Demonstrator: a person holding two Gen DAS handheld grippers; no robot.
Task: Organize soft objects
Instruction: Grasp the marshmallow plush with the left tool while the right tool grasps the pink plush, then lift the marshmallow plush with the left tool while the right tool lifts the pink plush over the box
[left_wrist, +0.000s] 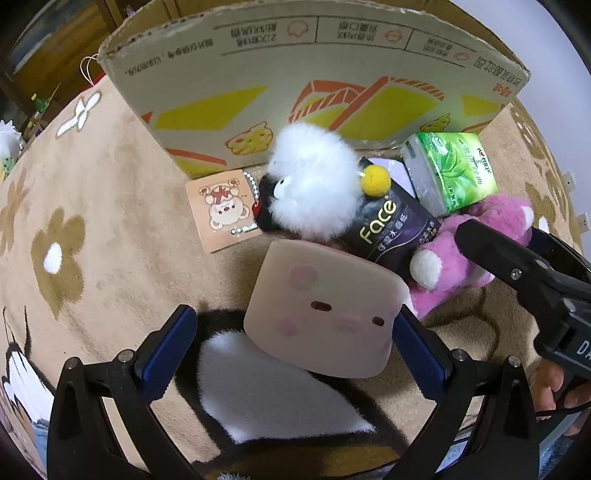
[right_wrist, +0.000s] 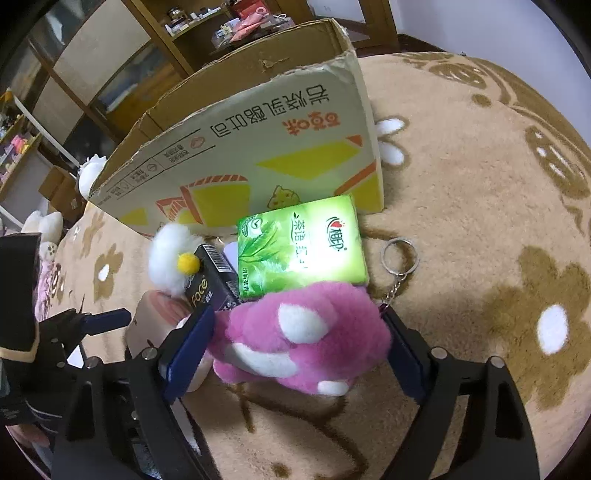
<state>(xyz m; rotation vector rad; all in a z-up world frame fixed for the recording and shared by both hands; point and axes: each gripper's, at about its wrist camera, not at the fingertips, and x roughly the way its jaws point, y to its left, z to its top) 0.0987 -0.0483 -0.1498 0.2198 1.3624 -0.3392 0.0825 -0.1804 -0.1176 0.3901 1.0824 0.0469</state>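
Pink plush (right_wrist: 299, 339) betw. right gripper (right_wrist: 299, 345) pads, wide open.

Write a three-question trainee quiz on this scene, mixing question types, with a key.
1. True or false: the pink plush lies between the fingers of the right claw.
2. Multiple choice: what sits between the fingers of the left claw?
A. the green tissue pack
B. the pale squishy block
C. the white fluffy toy
3. Fill in: behind the pile of things on the rug stands a cardboard ____.

Key: 1 true; 2 B; 3 box.
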